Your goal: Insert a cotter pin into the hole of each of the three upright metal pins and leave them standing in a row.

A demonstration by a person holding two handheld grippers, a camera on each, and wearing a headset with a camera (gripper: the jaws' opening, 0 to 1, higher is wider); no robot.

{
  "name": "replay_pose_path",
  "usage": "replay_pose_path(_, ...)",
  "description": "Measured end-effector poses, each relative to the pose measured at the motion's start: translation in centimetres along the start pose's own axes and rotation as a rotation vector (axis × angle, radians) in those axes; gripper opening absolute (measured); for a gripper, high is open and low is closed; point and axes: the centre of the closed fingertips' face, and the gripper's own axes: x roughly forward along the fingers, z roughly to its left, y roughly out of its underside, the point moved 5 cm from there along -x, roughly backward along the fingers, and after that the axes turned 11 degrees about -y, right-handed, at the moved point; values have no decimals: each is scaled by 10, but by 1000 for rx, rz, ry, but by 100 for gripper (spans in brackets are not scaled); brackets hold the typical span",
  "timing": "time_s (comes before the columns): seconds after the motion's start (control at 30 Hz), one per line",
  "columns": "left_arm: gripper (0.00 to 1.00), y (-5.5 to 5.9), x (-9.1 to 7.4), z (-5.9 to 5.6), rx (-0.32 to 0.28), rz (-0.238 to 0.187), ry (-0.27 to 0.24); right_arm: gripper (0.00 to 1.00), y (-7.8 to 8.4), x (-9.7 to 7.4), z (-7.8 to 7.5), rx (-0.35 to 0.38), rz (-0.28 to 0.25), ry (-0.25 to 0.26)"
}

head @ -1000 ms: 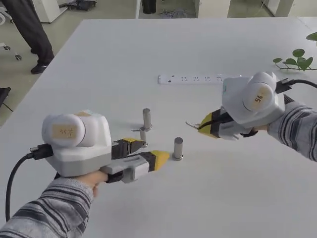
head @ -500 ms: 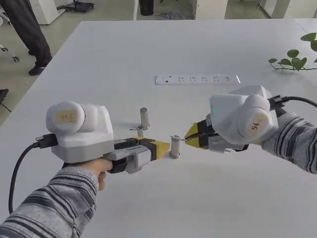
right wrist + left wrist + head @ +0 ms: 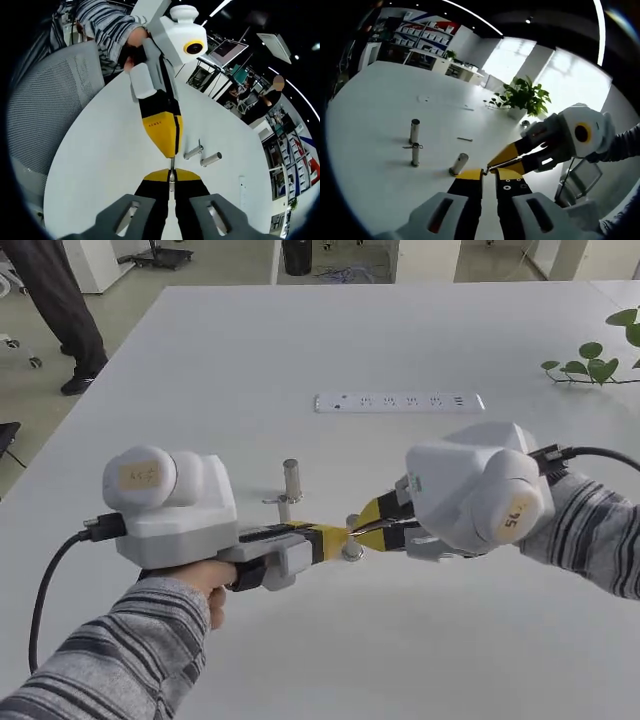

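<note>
Three short metal pins stand on the white table (image 3: 200, 370). The far pin (image 3: 292, 479) is bare, and the middle pin (image 3: 284, 508) has a cotter pin through it. The nearest pin (image 3: 352, 551) stands just under the meeting gripper tips, bare (image 3: 458, 164) in the left gripper view. My right gripper (image 3: 171, 176) is shut on a thin cotter pin (image 3: 171, 167) that points at my left gripper's yellow tips (image 3: 167, 135). My left gripper (image 3: 489, 173) is closed on the cotter pin's other end. The right gripper (image 3: 372, 523) faces the left gripper (image 3: 335, 537) tip to tip.
A loose cotter pin (image 3: 465, 139) lies on the table beyond the pins. A white power strip (image 3: 398, 401) lies further back. A leafy plant (image 3: 590, 358) reaches in at the right edge. A person (image 3: 55, 300) stands off the table's far left corner.
My right gripper has carried its cotter pin left and down to the nearest pin. My left gripper's jaws have closed and its tips now meet the right gripper's over that pin.
</note>
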Motion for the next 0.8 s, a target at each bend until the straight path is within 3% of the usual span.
replay_pose_path(0.4,0,3,0,1,-80,-8,11,0,-6,-1,2,-2,-15,6)
replay_pose_path(0.6,0,3,-2,1,-80,-10,13,0,-8,-1,2,21,-29,6)
replay_pose_path(0.8,0,5,-3,-2,38,-24,19,0,-6,0,2,156,-84,-13)
